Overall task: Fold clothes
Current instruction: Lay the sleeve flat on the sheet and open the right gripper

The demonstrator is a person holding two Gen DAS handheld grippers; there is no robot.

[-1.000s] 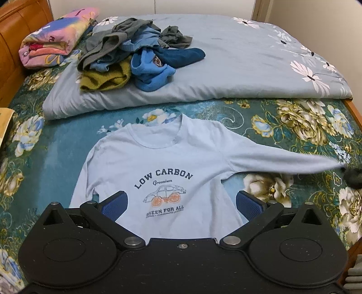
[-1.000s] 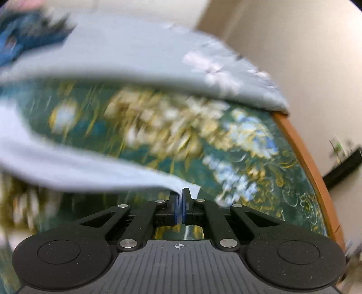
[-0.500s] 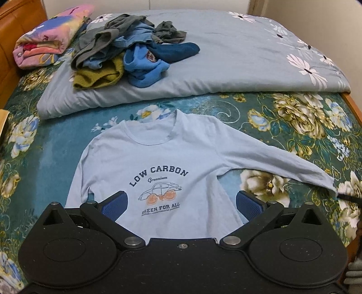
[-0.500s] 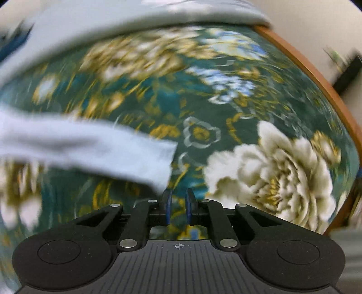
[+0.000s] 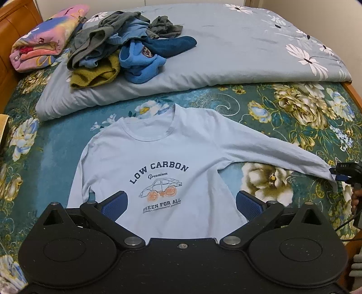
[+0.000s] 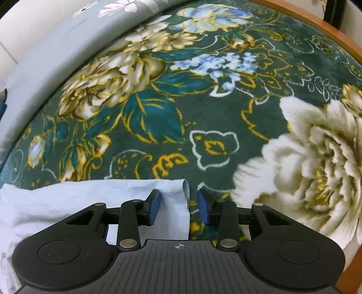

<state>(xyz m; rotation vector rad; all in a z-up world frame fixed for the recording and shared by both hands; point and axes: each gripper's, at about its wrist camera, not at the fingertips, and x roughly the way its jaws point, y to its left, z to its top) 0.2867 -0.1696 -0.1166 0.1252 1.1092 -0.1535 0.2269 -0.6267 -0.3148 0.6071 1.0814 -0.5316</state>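
Note:
A light blue long-sleeved shirt [image 5: 163,162] printed "LOW CARBON" lies face up on the flowered bed cover [image 5: 294,108]. Its one sleeve [image 5: 282,156] stretches out to the right. My left gripper [image 5: 181,204] hangs open over the shirt's lower hem, nothing between its blue pads. In the right wrist view the sleeve cuff [image 6: 174,203] lies flat on the cover between the jaws of my right gripper [image 6: 178,209], which are opening; the pads stand apart from the cloth. The right gripper [image 5: 346,173] also shows at the sleeve end in the left wrist view.
A heap of unfolded clothes [image 5: 122,54] sits on a grey-blue quilt [image 5: 237,49] at the back. A folded pink blanket [image 5: 45,40] lies at the far left by the wooden headboard [image 5: 15,13]. The bed's wooden edge [image 6: 316,24] runs along the right.
My right gripper lowered the sleeve end onto the cover, rolled, and its jaws parted, letting go of the cuff. The sleeve now lies flat. The left gripper stayed put.

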